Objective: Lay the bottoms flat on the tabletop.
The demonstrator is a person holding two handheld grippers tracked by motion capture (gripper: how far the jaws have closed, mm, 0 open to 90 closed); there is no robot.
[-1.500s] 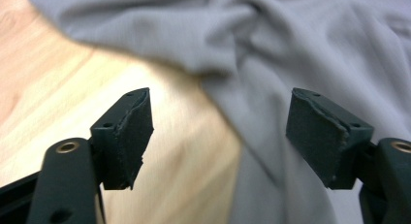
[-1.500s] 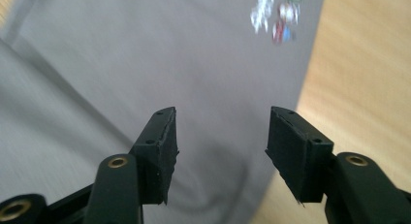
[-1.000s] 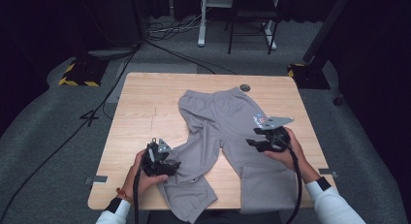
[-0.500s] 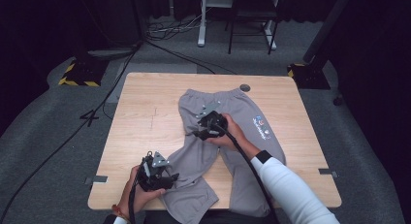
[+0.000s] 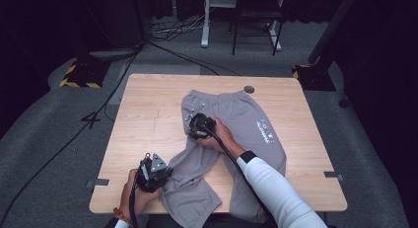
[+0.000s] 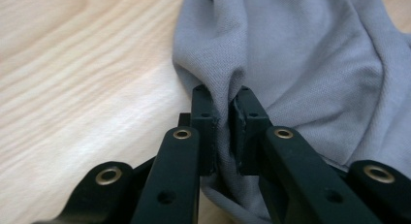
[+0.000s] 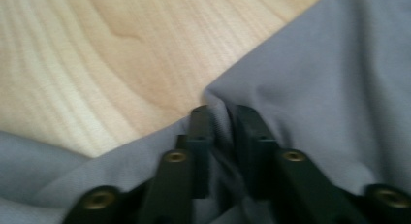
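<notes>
Sweatpants [image 5: 231, 134], grey, lie spread on the wooden table [image 5: 148, 119]; high view: your right gripper [image 5: 198, 127] sits on the crotch edge, left gripper [image 5: 153, 173] at the near leg. Left gripper view: jaws clenched on a fabric fold [image 6: 224, 95] between the tips. Right gripper view: jaws pinch the cloth edge [image 7: 218, 112], blurry. Risk: thin bites, so a fast pull could slip the cloth free.

Black two-jaw tool [image 6: 223, 100] with brass rivets; white sleeve [image 5: 276, 188].
</notes>
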